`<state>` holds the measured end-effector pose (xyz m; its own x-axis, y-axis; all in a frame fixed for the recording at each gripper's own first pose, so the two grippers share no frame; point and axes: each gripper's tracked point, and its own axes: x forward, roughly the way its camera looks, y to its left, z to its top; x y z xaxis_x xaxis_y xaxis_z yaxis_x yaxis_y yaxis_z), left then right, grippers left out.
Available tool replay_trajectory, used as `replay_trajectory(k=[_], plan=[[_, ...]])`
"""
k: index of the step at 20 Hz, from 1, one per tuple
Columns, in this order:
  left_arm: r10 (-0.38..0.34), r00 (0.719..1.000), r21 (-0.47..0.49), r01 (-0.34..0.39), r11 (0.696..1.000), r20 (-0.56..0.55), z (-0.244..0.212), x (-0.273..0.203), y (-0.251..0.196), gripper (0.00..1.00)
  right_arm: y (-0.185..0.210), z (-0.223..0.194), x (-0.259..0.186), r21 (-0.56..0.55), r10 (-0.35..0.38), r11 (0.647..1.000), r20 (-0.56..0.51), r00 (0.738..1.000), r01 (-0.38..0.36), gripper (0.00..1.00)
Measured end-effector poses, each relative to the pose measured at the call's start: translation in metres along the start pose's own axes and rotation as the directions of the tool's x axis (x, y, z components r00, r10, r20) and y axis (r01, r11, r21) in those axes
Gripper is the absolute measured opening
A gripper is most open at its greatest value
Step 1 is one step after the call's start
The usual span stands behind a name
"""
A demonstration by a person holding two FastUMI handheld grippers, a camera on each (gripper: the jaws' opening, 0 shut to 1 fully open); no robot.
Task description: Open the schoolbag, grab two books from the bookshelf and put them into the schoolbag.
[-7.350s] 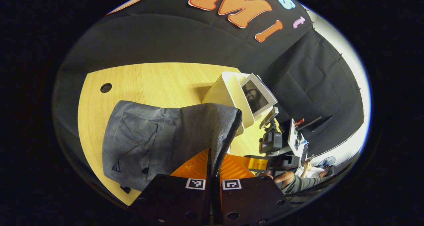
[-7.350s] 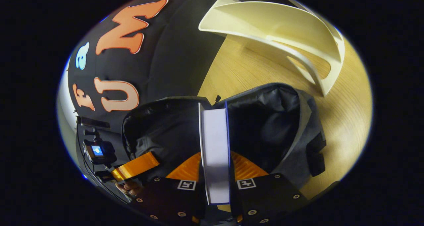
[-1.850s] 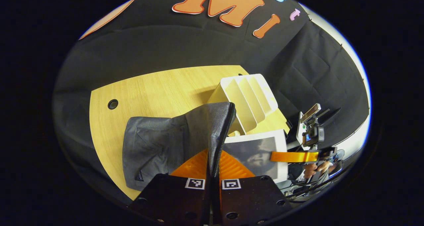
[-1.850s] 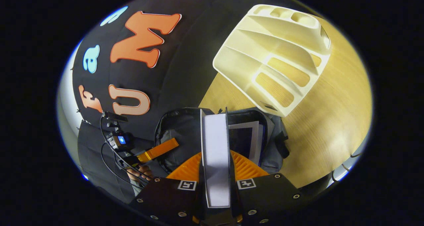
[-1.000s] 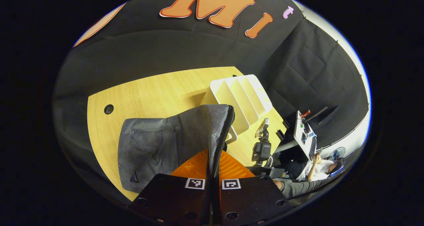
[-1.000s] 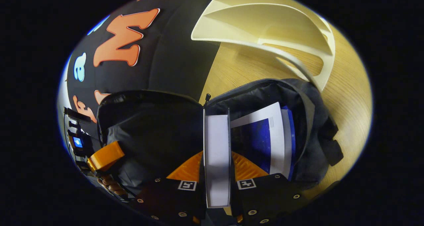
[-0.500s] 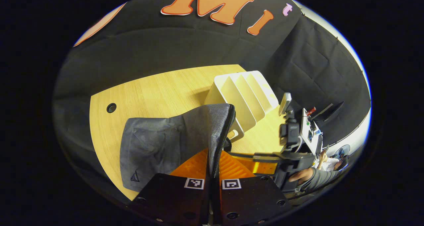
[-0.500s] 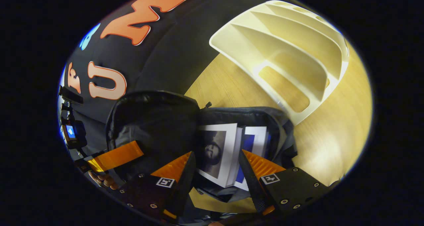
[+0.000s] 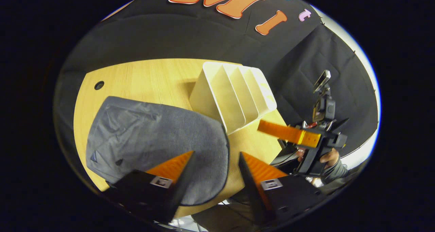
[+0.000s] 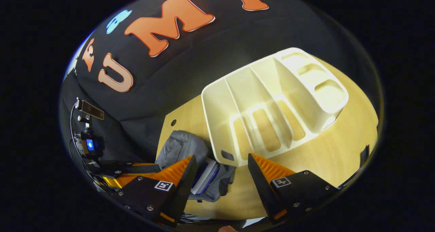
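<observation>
Schoolbag of grey fabric lies flat on the pale wooden worktop, its flap down and its dark zip edge curving along the near right side in the left gripper view. Just beyond it, touching or nearly touching its far corner, stands the cream bookshelf, a rack with several upright dividers and bare slots. The left gripper hangs above the near edge of the bag with its fingers spread wide apart, grasping nothing; the bag's rounded corner shows in the gap between them. In the right gripper view the schoolbag appears farther off, at the left end of the bookshelf, and the mouth of the bag gapes enough to show the books inside, a white edge of pages beside a blue cover. The right gripper is likewise released, its fingers well apart and holding nothing, poised above the worktop near the bag and the foot of the rack. The left gripper view also shows the right gripper off to the right past the worktop's edge, held by a hand in a grey sleeve.
</observation>
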<state>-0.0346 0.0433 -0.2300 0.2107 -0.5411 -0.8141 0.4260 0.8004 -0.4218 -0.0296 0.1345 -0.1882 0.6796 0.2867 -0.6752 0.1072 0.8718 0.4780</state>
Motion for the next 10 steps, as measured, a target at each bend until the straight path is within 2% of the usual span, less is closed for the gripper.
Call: replay_trajectory(k=[2,4,6,8,10], plan=[[0.028,1.0,-0.024,-0.028,0.999,-0.006,-0.01,0.013,-0.011,0.96,-0.01,0.021,-0.009,-0.064,-0.002,0.998,0.036,0.999,0.005,0.94],[0.046,0.998,-0.029,-0.045,0.999,0.031,-0.013,0.02,-0.03,0.96,-0.015,0.037,-0.02,-0.119,0.01,0.993,0.069,0.998,-0.001,0.96],[0.114,0.987,0.013,-0.116,0.993,0.113,0.01,0.019,-0.048,0.96,-0.023,0.054,-0.033,-0.172,0.011,0.985,0.114,0.993,0.009,0.96],[0.167,0.958,0.064,-0.186,0.98,0.232,0.036,0.017,-0.069,0.98,-0.025,0.074,-0.044,-0.223,0.017,0.975,0.168,0.986,0.022,0.96],[0.185,0.918,0.077,-0.225,0.971,0.352,0.058,0.012,-0.101,0.99,-0.027,0.09,-0.068,-0.275,0.035,0.961,0.224,0.974,0.029,0.96]])
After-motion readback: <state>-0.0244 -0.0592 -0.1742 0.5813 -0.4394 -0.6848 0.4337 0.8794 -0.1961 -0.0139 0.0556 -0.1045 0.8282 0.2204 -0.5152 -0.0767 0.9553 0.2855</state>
